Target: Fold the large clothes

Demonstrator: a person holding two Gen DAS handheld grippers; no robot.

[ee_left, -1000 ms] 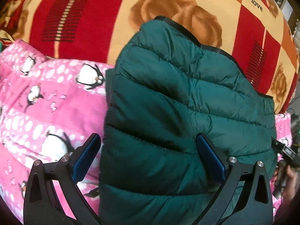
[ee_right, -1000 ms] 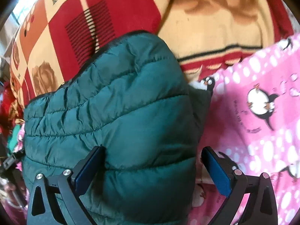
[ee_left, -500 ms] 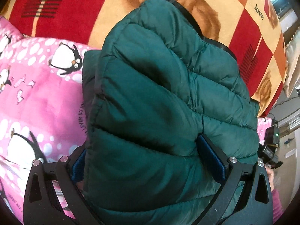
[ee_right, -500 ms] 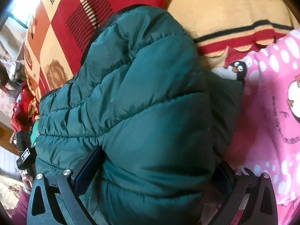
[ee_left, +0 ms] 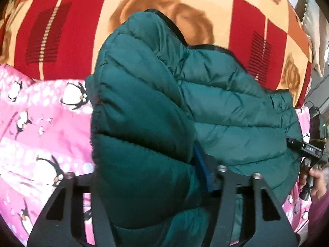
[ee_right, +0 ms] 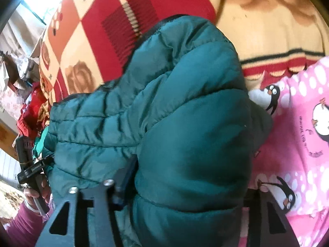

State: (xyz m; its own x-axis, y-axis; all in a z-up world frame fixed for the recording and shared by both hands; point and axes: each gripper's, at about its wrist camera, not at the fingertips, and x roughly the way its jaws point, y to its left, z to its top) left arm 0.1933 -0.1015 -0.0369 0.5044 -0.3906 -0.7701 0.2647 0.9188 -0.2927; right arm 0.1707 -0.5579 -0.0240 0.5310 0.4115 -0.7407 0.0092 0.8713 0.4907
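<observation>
A dark green quilted puffer jacket [ee_left: 226,107] lies folded on the bed and fills the middle of both views [ee_right: 164,82]. My left gripper [ee_left: 146,170] grips the jacket's left end. Its jaws are closing, and the blue pad [ee_left: 202,170] digs into the padding while the other finger is hidden behind the bulge. At the jacket's right end my right gripper [ee_right: 189,183] is also closing, with a thick roll of jacket squeezed between its fingers. Each view shows the other hand-held gripper at the jacket's far end.
A pink penguin-print blanket [ee_left: 41,123] lies under the jacket's near side [ee_right: 298,123]. Behind it spreads a red and cream blanket [ee_left: 82,20] with rose patterns. Loose clothes [ee_right: 30,107] are heaped past the bed's left edge. A person's hand [ee_left: 316,183] holds the right gripper's handle.
Both grippers' jaws came in from wide open around the jacket's ends and now pinch the padding. The jacket's ends have bunched up and risen towards the cameras.
</observation>
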